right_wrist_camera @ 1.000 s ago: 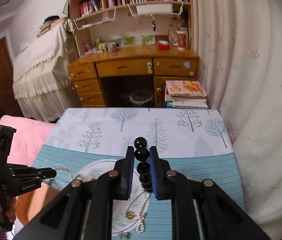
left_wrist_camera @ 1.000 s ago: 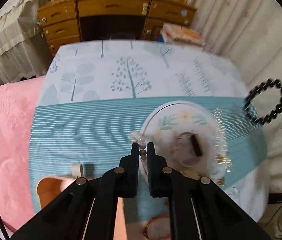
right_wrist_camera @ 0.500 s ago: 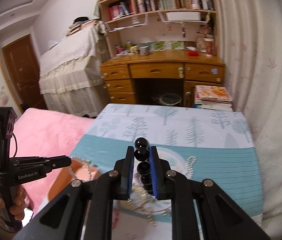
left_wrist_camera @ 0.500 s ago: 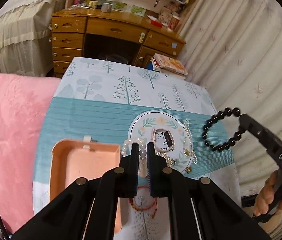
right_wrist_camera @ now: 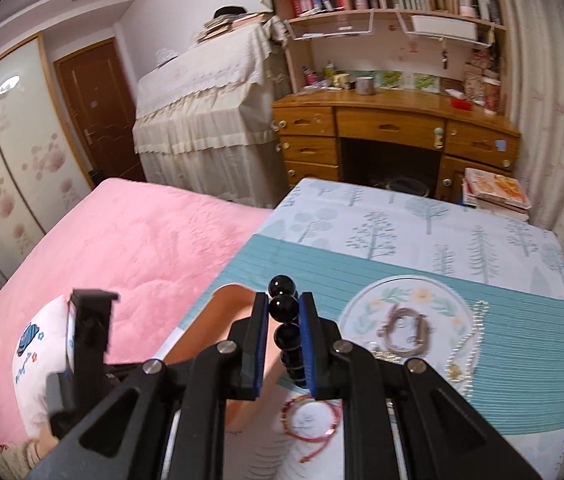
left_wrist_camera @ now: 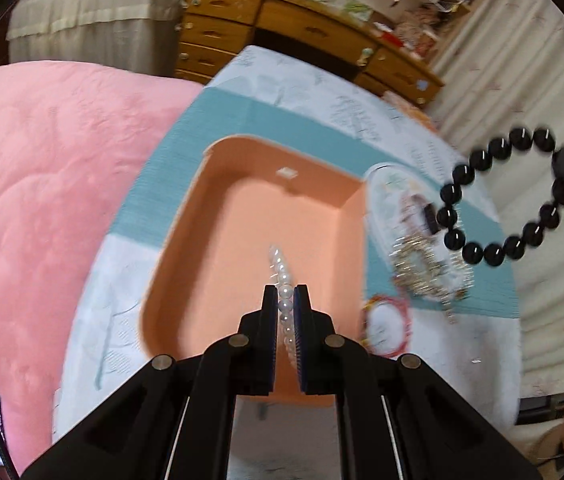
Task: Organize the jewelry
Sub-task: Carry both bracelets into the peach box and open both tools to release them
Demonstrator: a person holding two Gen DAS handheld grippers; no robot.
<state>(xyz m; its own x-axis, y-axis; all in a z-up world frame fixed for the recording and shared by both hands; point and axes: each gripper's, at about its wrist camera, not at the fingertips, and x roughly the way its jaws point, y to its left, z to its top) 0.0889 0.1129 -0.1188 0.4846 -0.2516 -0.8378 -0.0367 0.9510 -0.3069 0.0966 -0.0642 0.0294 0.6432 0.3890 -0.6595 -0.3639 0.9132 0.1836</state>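
Observation:
My left gripper [left_wrist_camera: 286,296] is shut on a white pearl bracelet [left_wrist_camera: 282,276] and holds it over the open peach jewelry box [left_wrist_camera: 242,184]. My right gripper [right_wrist_camera: 283,306] is shut on a black bead bracelet [right_wrist_camera: 282,308], which hangs in the air at the right of the left wrist view [left_wrist_camera: 498,200]. The box shows partly behind the right fingers [right_wrist_camera: 226,300]. A round floral plate [right_wrist_camera: 366,308] to the right of the box holds a watch and gold and pearl chains [left_wrist_camera: 426,256]. A red string bracelet [left_wrist_camera: 386,332] lies on the cloth in front of the plate.
The table has a teal and white tree-print cloth [right_wrist_camera: 462,240]. A pink bed [left_wrist_camera: 42,160] borders it on the left. A wooden desk [right_wrist_camera: 394,128], a stack of books [right_wrist_camera: 494,192] and curtains stand beyond the table.
My left gripper has swung left with the pearl bracelet, from the plate to above the open box. My right gripper has kept hold of the black bracelet and shifted left and up.

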